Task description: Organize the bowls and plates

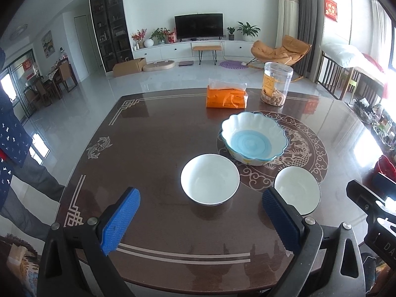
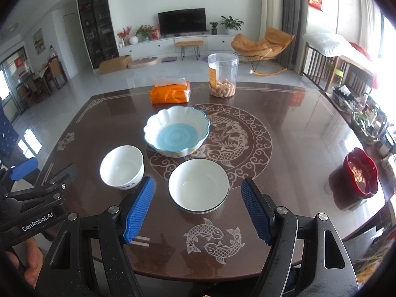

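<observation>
- Left gripper (image 1: 200, 204): jaws apart, holding nothing, above the surface (image 1: 148, 148).
- Two white bowls: plain white bowl (image 1: 210, 178), dark-rimmed white bowl (image 2: 198, 185), side by side, apart.
- One scalloped blue bowl (image 2: 177, 130) behind them.
- Right gripper (image 2: 198, 193): jaws apart, flanking the dark-rimmed bowl.
- One red bowl (image 2: 360, 170), far right.

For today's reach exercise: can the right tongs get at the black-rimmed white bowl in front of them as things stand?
Probably yes. The right tongs stand open, the black-rimmed bowl sits straight ahead between them, and it stands apart from the scalloped blue bowl and the other white bowl.
</observation>
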{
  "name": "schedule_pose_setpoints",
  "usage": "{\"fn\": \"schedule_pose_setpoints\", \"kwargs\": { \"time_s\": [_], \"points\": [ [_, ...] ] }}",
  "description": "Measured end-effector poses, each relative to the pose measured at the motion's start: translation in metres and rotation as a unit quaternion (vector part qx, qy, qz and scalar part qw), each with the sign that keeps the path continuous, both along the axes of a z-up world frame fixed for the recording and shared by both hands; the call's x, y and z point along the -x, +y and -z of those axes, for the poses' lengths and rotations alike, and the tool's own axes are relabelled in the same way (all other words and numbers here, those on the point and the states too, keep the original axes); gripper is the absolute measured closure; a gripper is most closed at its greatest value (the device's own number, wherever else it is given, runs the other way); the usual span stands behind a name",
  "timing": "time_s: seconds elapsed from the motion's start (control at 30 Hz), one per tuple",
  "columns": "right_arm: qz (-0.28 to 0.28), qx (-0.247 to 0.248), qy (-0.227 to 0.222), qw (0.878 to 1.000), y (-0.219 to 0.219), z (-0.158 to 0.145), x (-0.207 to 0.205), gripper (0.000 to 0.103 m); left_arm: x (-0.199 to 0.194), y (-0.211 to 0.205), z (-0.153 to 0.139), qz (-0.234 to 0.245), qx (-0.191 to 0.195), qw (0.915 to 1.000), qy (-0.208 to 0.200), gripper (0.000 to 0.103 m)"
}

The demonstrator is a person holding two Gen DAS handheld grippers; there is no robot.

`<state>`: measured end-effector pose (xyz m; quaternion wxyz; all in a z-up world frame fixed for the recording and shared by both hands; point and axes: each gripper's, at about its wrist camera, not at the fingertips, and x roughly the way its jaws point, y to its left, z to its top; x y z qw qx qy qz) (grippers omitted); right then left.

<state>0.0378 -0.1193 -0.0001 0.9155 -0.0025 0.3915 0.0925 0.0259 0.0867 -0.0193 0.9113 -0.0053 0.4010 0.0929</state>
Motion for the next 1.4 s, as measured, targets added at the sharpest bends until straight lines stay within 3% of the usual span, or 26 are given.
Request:
{"fn": "schedule_pose_setpoints", "kwargs": {
  "time_s": [0.07,0.23,0.43,0.5,0.57,0.67,0.87,1.0,1.07,1.1,1.17,1.2,1.23,1.33,1.4],
  "points": [
    [-0.004,-0.002,0.000,1.000,0.001,0.001,-0.003,0.027,-0.007,0.003,0.006,0.006,0.007,0.9999,0.012,0.004],
    [-0.024,-0.006,0.010,1.000,0.002,0.008,-0.019,0.027,-0.045,0.017,0.021,0.042,0.066,0.9956,0.052,0.004],
    [-0.048,-0.046,0.019,0.998,-0.017,0.012,-0.094,0.027,-0.143,0.030,0.030,0.066,0.069,0.9932,0.068,0.004],
    [-0.064,-0.058,0.061,0.994,-0.020,0.025,-0.135,0.027,-0.181,0.028,0.044,0.074,0.067,0.9908,0.092,0.004],
    [-0.063,-0.089,0.132,0.985,-0.023,0.048,-0.175,0.027,-0.218,0.025,0.062,0.076,0.053,0.9888,0.117,0.005],
    [-0.042,-0.109,0.217,0.969,-0.027,0.086,-0.217,0.027,-0.258,0.028,0.087,0.066,0.047,0.9852,0.151,0.016],
    [-0.033,-0.123,0.263,0.956,-0.011,0.134,-0.256,0.029,-0.298,0.026,0.122,0.062,0.027,0.9784,0.195,0.027],
    [-0.030,-0.119,0.270,0.955,-0.002,0.152,-0.270,0.029,-0.313,0.022,0.140,0.060,0.024,0.9747,0.214,0.044],
    [-0.031,-0.128,0.274,0.953,0.001,0.157,-0.276,0.039,-0.316,0.022,0.149,0.060,0.038,0.9717,0.225,0.054],
    [-0.031,-0.131,0.277,0.952,0.003,0.160,-0.278,0.053,-0.317,0.022,0.153,0.063,0.052,0.9697,0.230,0.061],
    [-0.029,-0.128,0.284,0.950,0.005,0.166,-0.281,0.075,-0.318,0.019,0.159,0.066,0.069,0.9664,0.239,0.071],
    [-0.027,-0.123,0.284,0.951,0.005,0.168,-0.281,0.082,-0.318,0.017,0.161,0.070,0.076,0.9654,0.239,0.081],
    [-0.029,-0.115,0.283,0.952,0.005,0.170,-0.282,0.086,-0.318,0.013,0.162,0.076,0.081,0.9650,0.237,0.089],
    [-0.039,-0.117,0.283,0.951,0.002,0.171,-0.283,0.089,-0.313,0.003,0.162,0.082,0.048,0.9699,0.224,0.088],
    [-0.046,-0.099,0.275,0.955,0.005,0.169,-0.281,0.089,-0.310,0.007,0.162,0.074,0.073,0.9682,0.228,0.090]
  ]
}}
